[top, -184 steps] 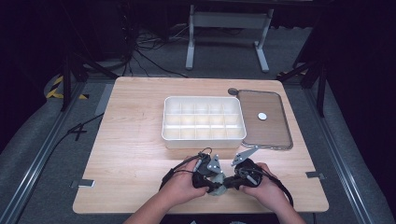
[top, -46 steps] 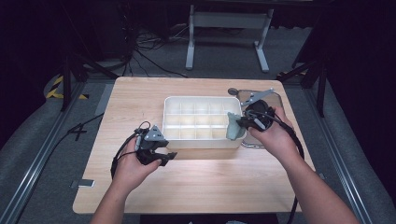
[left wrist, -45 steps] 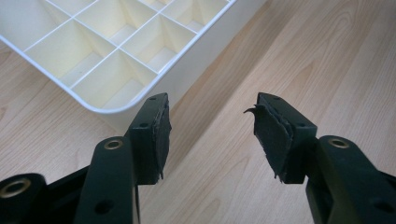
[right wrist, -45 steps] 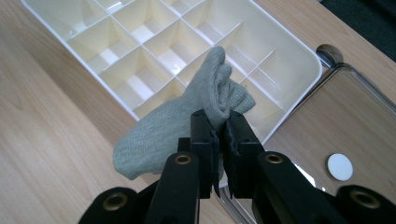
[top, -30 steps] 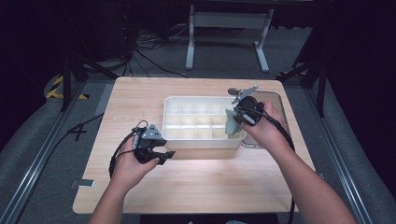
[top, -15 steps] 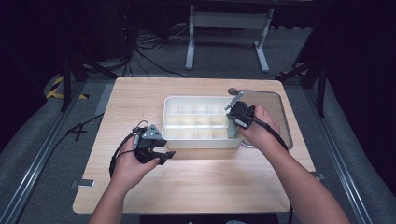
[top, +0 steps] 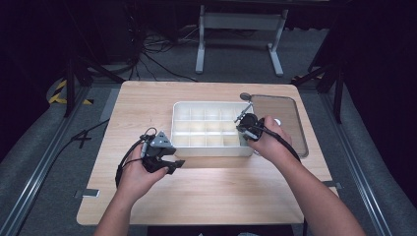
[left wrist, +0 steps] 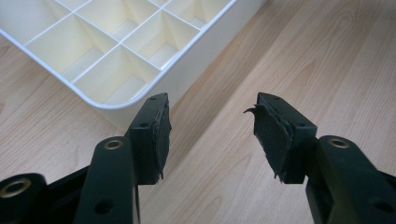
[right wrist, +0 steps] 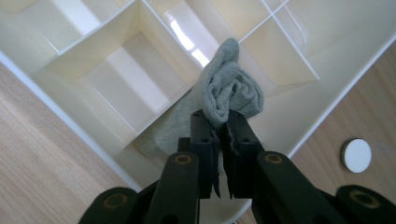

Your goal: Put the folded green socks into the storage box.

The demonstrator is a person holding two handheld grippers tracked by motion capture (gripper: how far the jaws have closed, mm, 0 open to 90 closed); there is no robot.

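The right gripper has its jaws clenched on a rolled grey sock, hanging over a corner compartment of the white tray on the bench; next, lower and release. The left gripper waits, jaws released

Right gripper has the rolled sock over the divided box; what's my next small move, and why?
Probably lower a touch more, then open the fingers. The right gripper pinches the grey rolled sock, whose lower end already dips into a corner compartment of the white divided box. The left gripper waits open beside the box.
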